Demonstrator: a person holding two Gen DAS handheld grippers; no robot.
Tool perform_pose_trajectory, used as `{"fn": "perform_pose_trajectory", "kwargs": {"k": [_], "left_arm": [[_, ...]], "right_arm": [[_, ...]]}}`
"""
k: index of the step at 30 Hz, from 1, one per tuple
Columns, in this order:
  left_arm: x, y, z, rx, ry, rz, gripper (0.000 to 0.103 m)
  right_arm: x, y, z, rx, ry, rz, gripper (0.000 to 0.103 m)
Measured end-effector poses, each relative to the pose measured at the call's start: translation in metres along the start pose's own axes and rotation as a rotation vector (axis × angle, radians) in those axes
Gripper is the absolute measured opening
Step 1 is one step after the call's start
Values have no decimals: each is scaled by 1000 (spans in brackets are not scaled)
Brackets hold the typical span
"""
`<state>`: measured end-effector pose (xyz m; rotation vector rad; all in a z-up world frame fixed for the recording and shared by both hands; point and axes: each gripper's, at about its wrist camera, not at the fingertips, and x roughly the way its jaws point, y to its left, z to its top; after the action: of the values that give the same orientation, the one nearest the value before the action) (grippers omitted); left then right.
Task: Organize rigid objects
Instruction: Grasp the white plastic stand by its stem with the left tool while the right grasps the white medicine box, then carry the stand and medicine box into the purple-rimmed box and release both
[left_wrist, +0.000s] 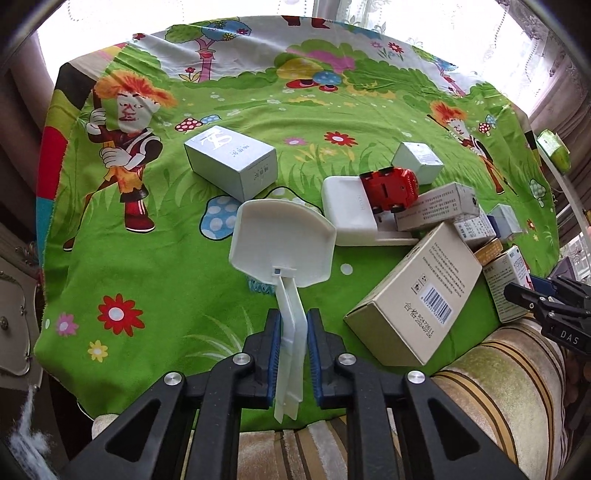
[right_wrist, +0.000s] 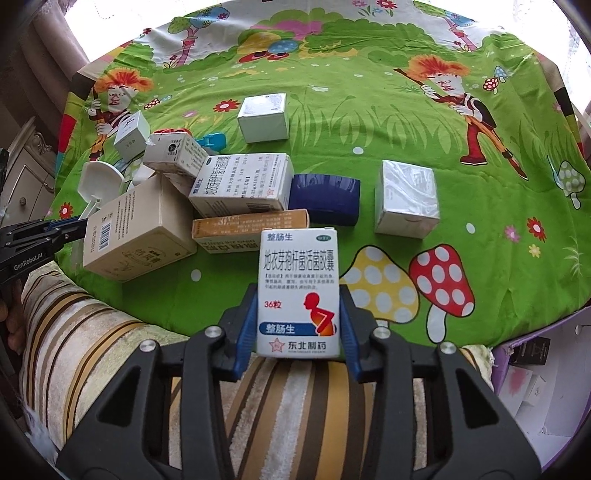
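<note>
My left gripper (left_wrist: 293, 332) is shut on the stem of a white plastic toy backboard (left_wrist: 282, 245), held above the green cartoon cloth (left_wrist: 147, 258). My right gripper (right_wrist: 298, 310) is shut on a white medicine box (right_wrist: 298, 291) with a red figure, held upright over the cloth's near edge. A heap of boxes lies between them: a large beige box (left_wrist: 417, 295), a white case (left_wrist: 347, 210) and a red toy car (left_wrist: 391, 188). The backboard also shows in the right wrist view (right_wrist: 101, 182), as does the left gripper (right_wrist: 55, 232).
A white box (left_wrist: 231, 160) lies apart at the left. In the right wrist view a blue case (right_wrist: 325, 199), an orange box (right_wrist: 247, 225) and two white boxes (right_wrist: 406, 199) (right_wrist: 264, 118) lie on the cloth. A striped cushion (right_wrist: 110, 350) borders the near edge.
</note>
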<state>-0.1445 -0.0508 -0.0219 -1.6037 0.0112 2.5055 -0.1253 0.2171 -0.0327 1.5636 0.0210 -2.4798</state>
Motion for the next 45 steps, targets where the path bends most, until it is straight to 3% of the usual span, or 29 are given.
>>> {"fn": "perform_pose_trajectory", "kwargs": {"k": [9,22,29,34,45], "left_arm": [[-26,0,-11,-91,-92,8,11],[-67,-23,-33,-121,-190,-36,11],[-86,-53,-40,-79,-230,-83,11],[-95,-83,-38,-37,-248,-168,11],[-92,-169,-36,96,-217,-313,11]], "right_arm": [[-18,4,-5,-22,-66,-13,44],[-47,2,-24,-14,-131,-5,44],[-71,-8,-34,13,-170,0,44],[-86,-20,-46,42,-185,14,44],[-122,-72,-78,135,-220,-30,44]]}}
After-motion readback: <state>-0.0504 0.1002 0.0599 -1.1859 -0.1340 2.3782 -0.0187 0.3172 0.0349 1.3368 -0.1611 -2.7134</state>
